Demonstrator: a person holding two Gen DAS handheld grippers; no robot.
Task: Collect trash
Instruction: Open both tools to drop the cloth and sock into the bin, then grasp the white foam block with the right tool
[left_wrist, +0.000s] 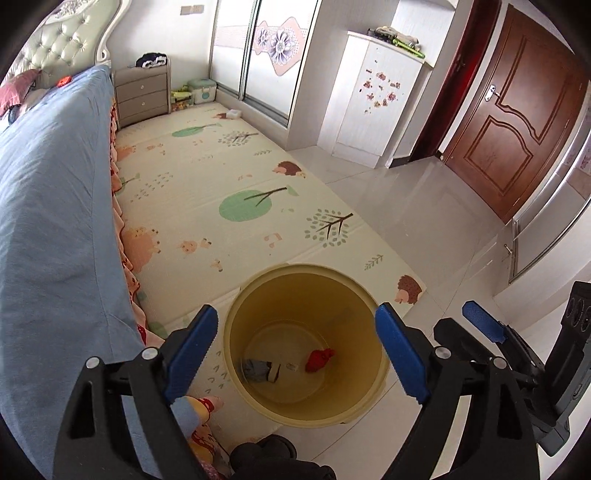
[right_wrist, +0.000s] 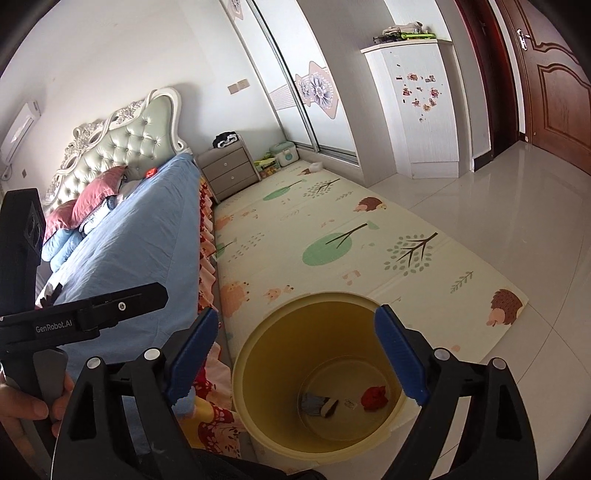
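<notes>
While both the left hand-held gripper (left_wrist: 297, 352) and the right hand-held gripper (right_wrist: 297, 354) hang spread and empty, the red wad (left_wrist: 318, 360) and grey scrap (left_wrist: 258, 370) lie in the yellow bin (left_wrist: 236, 332); they look light, soft, pinchable anywhere.

Yellow bin (left_wrist: 258, 295) upright, lower centre of frame, holding red crumpled scrap (left_wrist: 318, 360), grey-black wad (left_wrist: 260, 370), small white bit (left_wrist: 292, 367) on bottom.
</notes>
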